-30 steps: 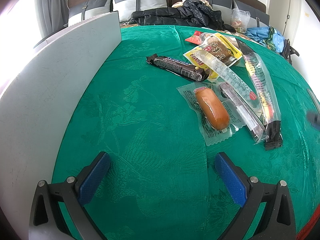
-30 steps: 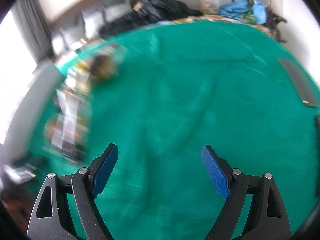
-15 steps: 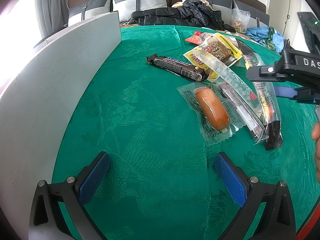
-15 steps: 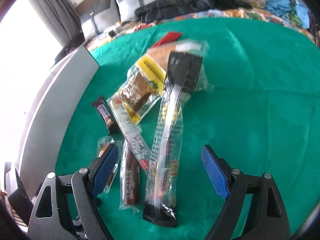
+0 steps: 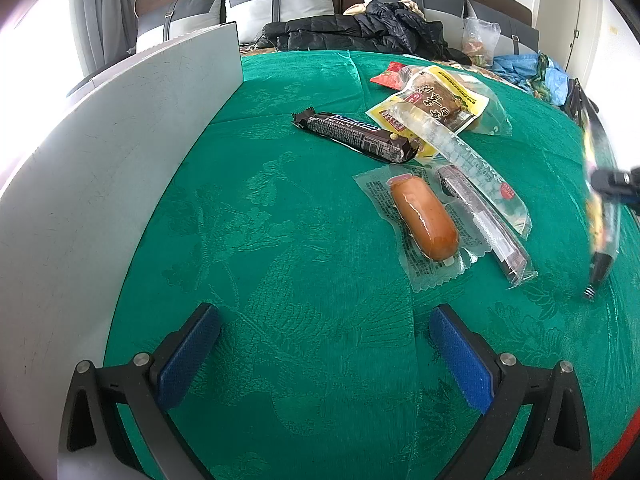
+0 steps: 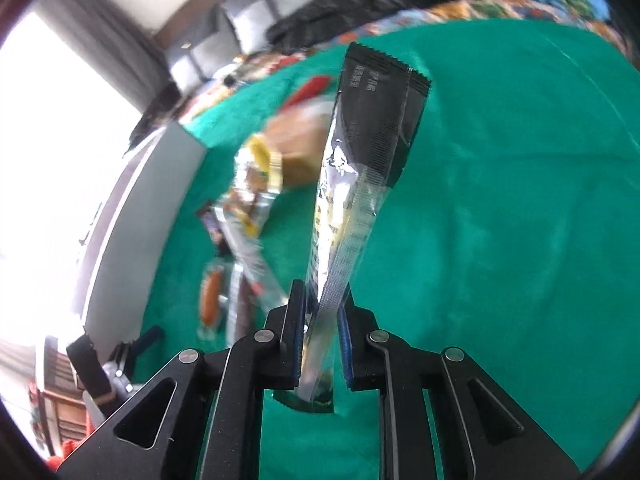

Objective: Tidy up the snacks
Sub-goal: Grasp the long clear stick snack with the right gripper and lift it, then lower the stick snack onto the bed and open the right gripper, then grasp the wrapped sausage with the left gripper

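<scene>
My right gripper [image 6: 322,320] is shut on a long black-ended snack packet [image 6: 360,168] and holds it off the green cloth; the packet also shows blurred at the right edge of the left wrist view [image 5: 600,216]. My left gripper [image 5: 324,344] is open and empty, low over the cloth near its front. Ahead of it lie a sausage in clear wrap [image 5: 424,222], a dark chocolate bar [image 5: 356,136], a thin dark stick snack [image 5: 484,220], a long clear packet [image 5: 460,156] and a yellow snack bag [image 5: 436,100].
A grey upright board [image 5: 100,160] runs along the left side of the green tablecloth [image 5: 280,240]. A red packet [image 5: 388,76] lies at the far end of the pile. Sofa cushions and dark clothes are behind the table.
My right gripper has closed on the long black-ended packet and lifted it out of the pile to the right. My left gripper has stayed still and open.
</scene>
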### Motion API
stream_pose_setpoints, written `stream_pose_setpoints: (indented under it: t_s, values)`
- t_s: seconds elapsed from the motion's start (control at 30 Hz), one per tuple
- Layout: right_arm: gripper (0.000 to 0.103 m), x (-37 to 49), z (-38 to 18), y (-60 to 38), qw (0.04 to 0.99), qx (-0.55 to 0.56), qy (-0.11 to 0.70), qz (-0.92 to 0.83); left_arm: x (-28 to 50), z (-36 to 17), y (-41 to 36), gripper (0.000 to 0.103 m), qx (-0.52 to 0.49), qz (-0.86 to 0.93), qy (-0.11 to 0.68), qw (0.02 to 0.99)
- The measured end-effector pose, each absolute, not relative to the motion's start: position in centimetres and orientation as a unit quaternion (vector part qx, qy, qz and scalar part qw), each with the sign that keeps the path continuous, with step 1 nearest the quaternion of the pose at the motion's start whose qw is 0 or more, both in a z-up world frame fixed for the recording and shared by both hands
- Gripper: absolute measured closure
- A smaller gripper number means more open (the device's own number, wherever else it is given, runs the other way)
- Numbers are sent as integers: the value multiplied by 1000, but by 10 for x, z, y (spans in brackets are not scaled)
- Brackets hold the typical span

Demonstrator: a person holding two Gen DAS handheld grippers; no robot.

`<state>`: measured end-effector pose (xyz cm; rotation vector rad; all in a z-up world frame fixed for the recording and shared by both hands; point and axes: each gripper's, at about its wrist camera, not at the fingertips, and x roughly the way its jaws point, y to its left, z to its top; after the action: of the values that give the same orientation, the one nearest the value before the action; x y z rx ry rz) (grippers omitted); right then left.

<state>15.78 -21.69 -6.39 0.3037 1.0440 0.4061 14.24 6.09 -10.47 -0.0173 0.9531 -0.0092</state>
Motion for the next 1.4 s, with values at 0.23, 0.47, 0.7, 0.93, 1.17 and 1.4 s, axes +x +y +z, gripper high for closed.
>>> stream_pose_setpoints:
  t_s: [0.23,0.47,0.7,0.93,1.17,1.4]
  values:
    - [23,162,-87,-244,847,122,509,93,143,-104,61,0,-8,-4,459,889]
    - [20,129,-98,-236,891,76,439,91,143,-105,61,0,-8,-4,459,888]
    - [18,126,-105,-229,908,64,402,94,143,-105,61,0,-8,-5,459,889]
    - [12,131,-114,-205,905,-7,420,66,143,-105,61,0,-9,-4,459,888]
    - [12,131,-117,-203,904,-27,423,56,152,-92,72,1,-75,-33,495,865]
    - [12,131,-118,-203,904,-28,423,55,193,-74,56,12,-137,-40,501,854]
